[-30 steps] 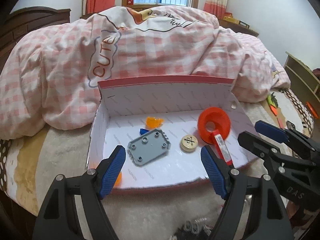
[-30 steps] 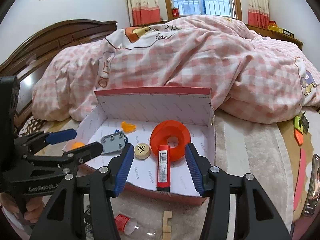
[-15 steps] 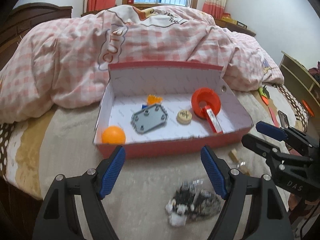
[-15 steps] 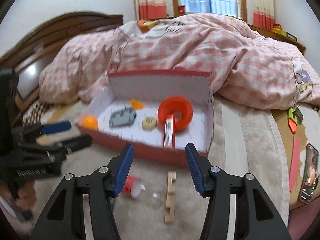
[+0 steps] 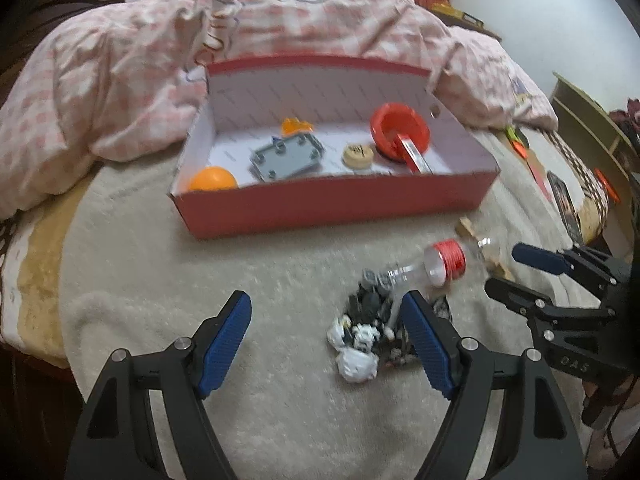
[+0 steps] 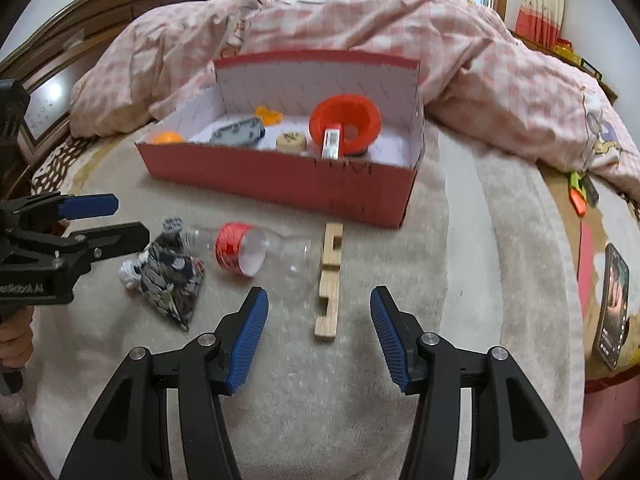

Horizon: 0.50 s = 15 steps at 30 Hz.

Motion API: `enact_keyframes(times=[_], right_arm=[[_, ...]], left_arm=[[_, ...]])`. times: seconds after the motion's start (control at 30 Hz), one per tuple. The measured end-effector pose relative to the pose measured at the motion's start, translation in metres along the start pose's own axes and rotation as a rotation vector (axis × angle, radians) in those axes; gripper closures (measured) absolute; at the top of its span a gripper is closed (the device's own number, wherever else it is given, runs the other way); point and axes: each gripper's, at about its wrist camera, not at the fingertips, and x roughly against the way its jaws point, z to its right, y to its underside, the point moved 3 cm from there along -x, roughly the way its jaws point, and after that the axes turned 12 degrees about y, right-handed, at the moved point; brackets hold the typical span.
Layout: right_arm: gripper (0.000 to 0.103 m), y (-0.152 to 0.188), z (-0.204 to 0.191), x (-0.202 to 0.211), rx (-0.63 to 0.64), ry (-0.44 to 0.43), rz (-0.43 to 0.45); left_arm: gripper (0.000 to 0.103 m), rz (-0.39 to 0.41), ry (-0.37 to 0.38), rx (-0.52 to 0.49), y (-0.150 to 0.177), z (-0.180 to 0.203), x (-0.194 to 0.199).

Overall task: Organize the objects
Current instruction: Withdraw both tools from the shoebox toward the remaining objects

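A red box (image 5: 336,204) (image 6: 280,178) on the bed holds an orange ball (image 5: 212,179), a grey plate (image 5: 286,157), a wooden disc (image 5: 357,155), an orange funnel (image 6: 345,122) and a red tube (image 6: 330,143). In front of it lie a clear bottle with a red label (image 6: 256,254) (image 5: 436,266), a bag of small dark parts (image 6: 172,276) (image 5: 370,324) and a notched wooden block (image 6: 330,280). My left gripper (image 5: 326,336) is open, just left of the bag. My right gripper (image 6: 318,328) is open, with the wooden block's near end between its fingers.
A pink checked duvet (image 5: 280,40) is heaped behind the box. A phone (image 6: 612,304) and small orange and green items (image 6: 580,192) lie at the bed's right edge. A wooden headboard (image 6: 100,12) stands at the left.
Both grippers have pulled back from the box toward the bed's front. The bottle, bag and wooden block have come into view in front of them. Both stay open.
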Motion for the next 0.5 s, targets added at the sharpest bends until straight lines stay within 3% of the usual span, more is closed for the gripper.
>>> enact_keyframes(times=[0.23, 0.5], right_arm=[[0.048, 0.000, -0.004, 0.000, 0.027, 0.010, 0.013], [0.048, -0.011, -0.029, 0.009, 0.263, 0.063, 0.083]], left_arm=[[0.025, -0.031, -0.003, -0.007, 0.006, 0.000, -0.008], [0.025, -0.074, -0.001, 0.002, 0.011, -0.005, -0.017]])
